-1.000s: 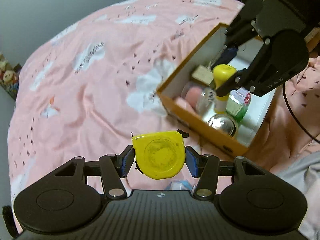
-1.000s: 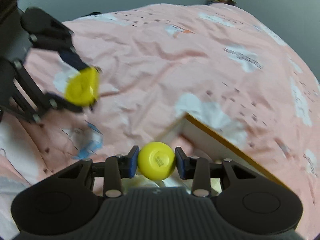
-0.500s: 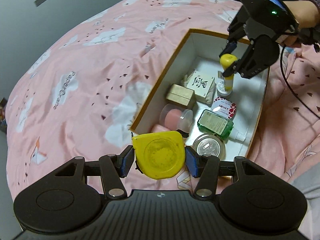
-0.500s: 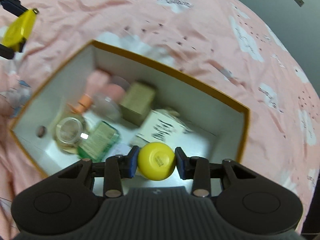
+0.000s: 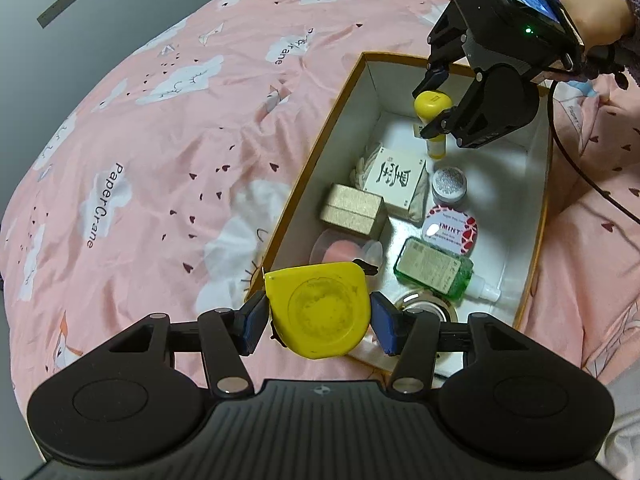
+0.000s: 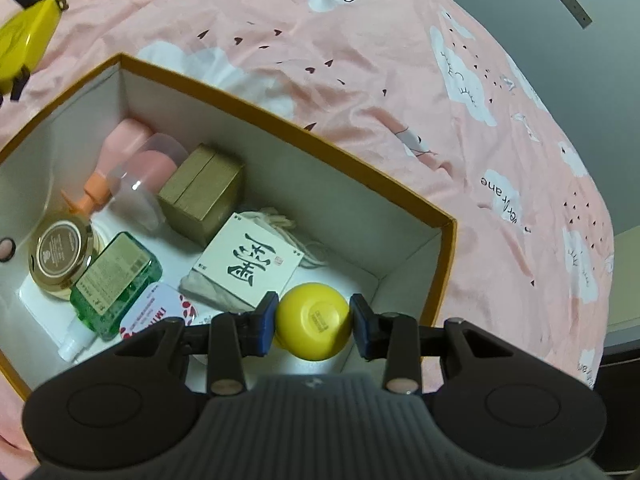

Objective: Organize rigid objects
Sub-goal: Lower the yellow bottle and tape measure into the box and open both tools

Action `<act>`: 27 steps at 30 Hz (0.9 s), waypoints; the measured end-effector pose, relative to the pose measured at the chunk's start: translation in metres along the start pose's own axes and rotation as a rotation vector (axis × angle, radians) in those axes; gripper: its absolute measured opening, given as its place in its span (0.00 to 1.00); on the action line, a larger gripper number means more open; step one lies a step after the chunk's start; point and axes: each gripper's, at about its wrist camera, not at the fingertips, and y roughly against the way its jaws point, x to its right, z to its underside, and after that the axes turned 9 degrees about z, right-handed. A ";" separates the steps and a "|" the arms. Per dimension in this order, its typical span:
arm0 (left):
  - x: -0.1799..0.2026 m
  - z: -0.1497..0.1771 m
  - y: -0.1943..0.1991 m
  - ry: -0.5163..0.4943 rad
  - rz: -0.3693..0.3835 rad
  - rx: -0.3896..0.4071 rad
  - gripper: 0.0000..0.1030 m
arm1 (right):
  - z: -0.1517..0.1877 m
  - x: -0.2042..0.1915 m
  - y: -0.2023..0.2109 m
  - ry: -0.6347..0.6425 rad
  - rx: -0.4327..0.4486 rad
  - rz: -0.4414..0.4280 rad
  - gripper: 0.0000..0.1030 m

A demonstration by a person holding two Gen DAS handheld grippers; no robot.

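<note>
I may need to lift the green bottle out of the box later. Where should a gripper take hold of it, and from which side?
Grip the green bottle across its flat rectangular body, coming straight down from above. It lies on its side, label up, in the box, so the narrow edges offer parallel faces. The white cap end looks too small, and the red-and-white tin crowds the far side.

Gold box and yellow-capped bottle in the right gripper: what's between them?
The white card with black calligraphy, lying on a cloth pouch. Both wrist views show it.
</note>
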 end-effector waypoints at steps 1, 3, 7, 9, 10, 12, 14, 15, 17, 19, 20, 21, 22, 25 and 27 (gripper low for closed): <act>-0.002 -0.002 -0.002 0.003 0.005 0.006 0.61 | 0.000 0.001 -0.001 -0.001 -0.005 0.003 0.37; -0.004 -0.006 -0.007 0.011 0.014 0.017 0.61 | 0.000 0.003 -0.006 0.000 -0.019 0.012 0.37; -0.004 -0.015 -0.019 0.014 0.040 0.038 0.61 | -0.001 0.012 -0.017 -0.022 -0.045 -0.001 0.37; -0.003 -0.019 -0.026 0.017 0.050 0.039 0.61 | -0.003 0.015 -0.021 -0.036 -0.050 -0.025 0.37; -0.003 -0.021 -0.029 0.017 0.054 0.040 0.61 | -0.004 0.015 -0.022 -0.035 -0.049 -0.027 0.37; -0.002 -0.025 -0.034 0.020 0.069 0.043 0.61 | -0.007 0.012 -0.025 -0.022 -0.053 -0.030 0.37; 0.001 -0.028 -0.039 0.020 0.089 0.047 0.61 | -0.009 0.007 -0.029 0.002 -0.066 -0.051 0.37; 0.004 -0.029 -0.041 0.016 0.098 0.047 0.61 | -0.010 0.004 -0.031 0.026 -0.070 -0.050 0.37; 0.008 -0.032 -0.046 0.014 0.114 0.049 0.61 | -0.011 -0.004 -0.036 0.081 -0.075 0.000 0.38; 0.012 -0.034 -0.050 0.013 0.130 0.052 0.61 | -0.012 -0.007 -0.038 0.103 -0.065 0.014 0.38; 0.013 -0.035 -0.052 0.014 0.137 0.053 0.61 | -0.013 -0.006 -0.038 0.097 -0.062 0.017 0.39; 0.015 -0.036 -0.054 0.015 0.144 0.053 0.61 | -0.013 -0.004 -0.038 0.089 -0.059 0.016 0.39; 0.016 -0.037 -0.056 0.017 0.151 0.053 0.61 | -0.013 -0.002 -0.038 0.079 -0.050 0.012 0.40; 0.021 -0.040 -0.061 0.025 0.178 0.054 0.61 | -0.012 0.001 -0.036 0.067 -0.039 -0.001 0.44; 0.026 -0.042 -0.064 0.027 0.199 0.056 0.61 | -0.011 0.001 -0.033 0.061 -0.032 0.005 0.46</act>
